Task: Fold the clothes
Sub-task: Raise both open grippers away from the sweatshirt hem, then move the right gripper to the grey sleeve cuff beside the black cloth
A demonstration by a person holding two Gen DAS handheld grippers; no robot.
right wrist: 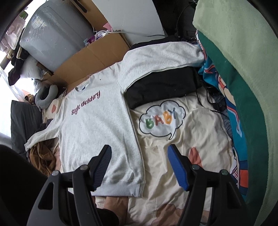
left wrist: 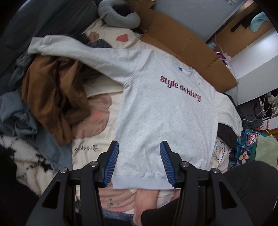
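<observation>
**Claws parted over a flat sweatshirt**

Left claw [left wrist: 139, 162] hangs released above the sweatshirt [left wrist: 161, 111], its blue pads [left wrist: 111, 164] apart with nothing pinched between them; the hem band lies just below and between them. Right claw [right wrist: 139, 166] is likewise released and empty: its left pad [right wrist: 102, 168] sits over the sweatshirt's [right wrist: 97, 132] lower corner, its right pad over bare bedsheet [right wrist: 196, 156] beside the sweatshirt.

The sweatshirt lies face up and spread flat on the sheet, hem toward the claws, neck toward the cardboard [left wrist: 189, 52] beyond it. Dark lettering crosses the chest.

Left view alone shows, to the left of the sweatshirt, one sleeve stretched out over a heap of clothes, a brown garment [left wrist: 52, 92] uppermost, with blue denim and a black-and-white fleece nearer the edge. A grey neck pillow [left wrist: 118, 15] lies beyond that sleeve. Below the hem, a hand in a black sleeve [left wrist: 173, 205] is seen.

Right view alone shows clearly the other sleeve laid over a folded black garment [right wrist: 161, 88] to the right of the sweatshirt, a "BABY" speech-bubble print [right wrist: 161, 120] on the sheet below that, and a green blanket [right wrist: 243, 69] further right. A grey bin [right wrist: 55, 38] stands beyond the cardboard.
</observation>
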